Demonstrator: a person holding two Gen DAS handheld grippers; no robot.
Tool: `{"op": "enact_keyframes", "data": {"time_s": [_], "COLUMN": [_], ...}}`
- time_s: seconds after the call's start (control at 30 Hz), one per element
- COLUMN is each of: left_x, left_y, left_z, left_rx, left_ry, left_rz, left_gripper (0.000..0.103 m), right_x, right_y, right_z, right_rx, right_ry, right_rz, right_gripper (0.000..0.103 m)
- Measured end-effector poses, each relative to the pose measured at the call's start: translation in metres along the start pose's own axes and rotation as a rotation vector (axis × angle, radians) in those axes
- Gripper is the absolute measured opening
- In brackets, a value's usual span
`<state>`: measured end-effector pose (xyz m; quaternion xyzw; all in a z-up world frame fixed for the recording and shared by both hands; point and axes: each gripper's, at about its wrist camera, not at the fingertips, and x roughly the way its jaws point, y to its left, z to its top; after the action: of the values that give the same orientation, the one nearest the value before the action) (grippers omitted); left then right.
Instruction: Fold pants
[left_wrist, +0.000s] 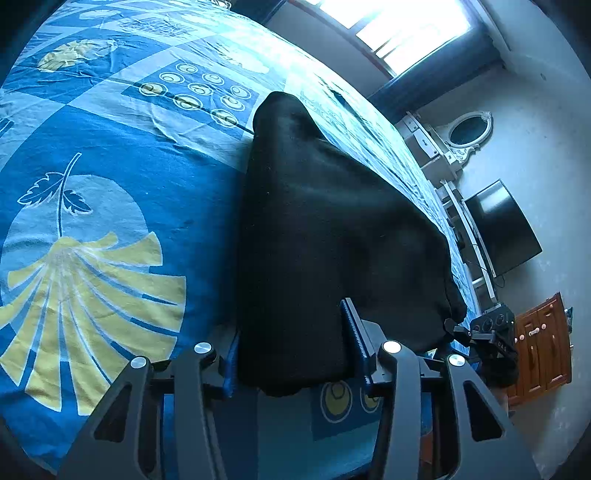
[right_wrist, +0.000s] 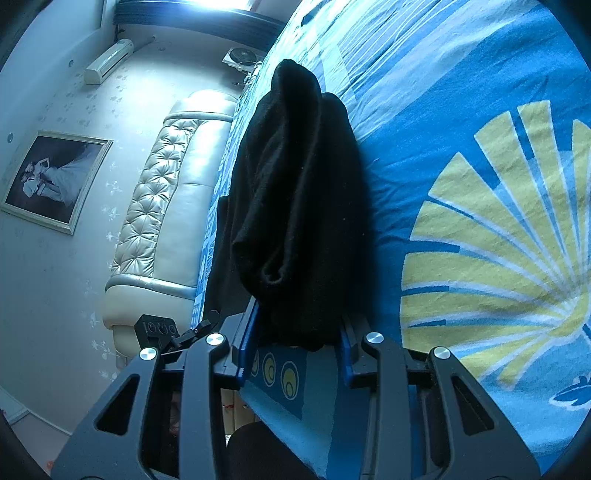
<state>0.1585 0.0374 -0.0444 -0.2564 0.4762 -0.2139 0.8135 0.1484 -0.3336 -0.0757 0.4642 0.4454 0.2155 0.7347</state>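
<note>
The black pants (left_wrist: 325, 236) hang lifted over the blue patterned bed sheet (left_wrist: 96, 155), stretched between both grippers. My left gripper (left_wrist: 295, 354) is shut on one end of the pants, the cloth bunched between its blue-padded fingers (left_wrist: 356, 332). In the right wrist view the pants (right_wrist: 295, 192) rise in folds from my right gripper (right_wrist: 295, 332), which is shut on their other end. The other gripper shows at the pants' far edge in each view: the right one in the left wrist view (left_wrist: 491, 332), the left one in the right wrist view (right_wrist: 162, 328).
The bed sheet (right_wrist: 480, 184) spreads wide beside the pants. A padded cream headboard (right_wrist: 166, 206) and a framed picture (right_wrist: 55, 181) stand on one side. A black monitor (left_wrist: 502, 225), a white desk and a wooden cabinet (left_wrist: 543, 343) stand past the bed's other edge.
</note>
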Motion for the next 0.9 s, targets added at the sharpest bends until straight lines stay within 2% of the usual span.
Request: {"op": "enact_keyframes", "data": {"time_s": [0.9], "left_x": [-0.0033], "left_y": [-0.0045], "left_z": [-0.0031], "left_rx": [-0.008], "left_ry": [0.015], "left_rz": [0.006], "left_gripper": [0.044], "right_x": [-0.0063], "right_y": [-0.0018], "right_z": [0.0011], "right_rx": [-0.003], "right_ry": [0.009], "right_rz": [-0.005], "right_gripper": [0.034]}}
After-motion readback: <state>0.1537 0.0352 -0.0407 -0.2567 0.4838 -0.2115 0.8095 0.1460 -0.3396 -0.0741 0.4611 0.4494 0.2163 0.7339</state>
